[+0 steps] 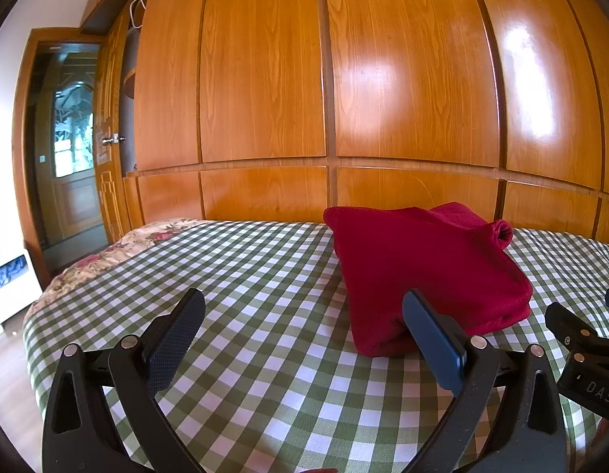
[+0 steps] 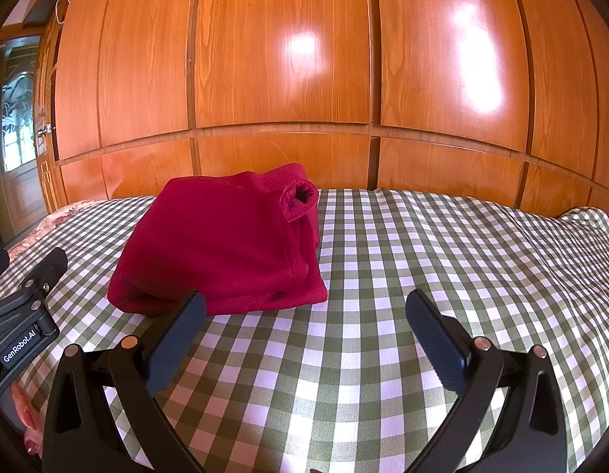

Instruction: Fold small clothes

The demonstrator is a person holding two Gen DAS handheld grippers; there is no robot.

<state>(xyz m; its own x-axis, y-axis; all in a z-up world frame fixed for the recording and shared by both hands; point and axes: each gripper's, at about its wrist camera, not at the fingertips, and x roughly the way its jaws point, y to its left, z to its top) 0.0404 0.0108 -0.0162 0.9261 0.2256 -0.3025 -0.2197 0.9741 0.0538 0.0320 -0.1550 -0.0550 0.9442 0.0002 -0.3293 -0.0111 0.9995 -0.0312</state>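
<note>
A dark red garment [image 1: 426, 268] lies folded in a thick bundle on the green-and-white checked cloth [image 1: 265, 283], one rolled sleeve end sticking up at its far right. My left gripper [image 1: 304, 315] is open and empty, just in front of the bundle's near left corner; its right finger [image 1: 434, 343] overlaps that corner in view. In the right wrist view the garment [image 2: 221, 244] lies ahead to the left. My right gripper [image 2: 304, 311] is open and empty over the cloth [image 2: 383, 315], its left finger [image 2: 178, 335] near the bundle's front edge.
A wooden panelled wardrobe [image 1: 324, 79] stands right behind the bed. A floral bedspread [image 1: 119, 248] shows at the bed's left edge, with an open doorway [image 1: 68, 138] beyond. The right gripper's body [image 1: 588, 351] shows at the left view's right edge.
</note>
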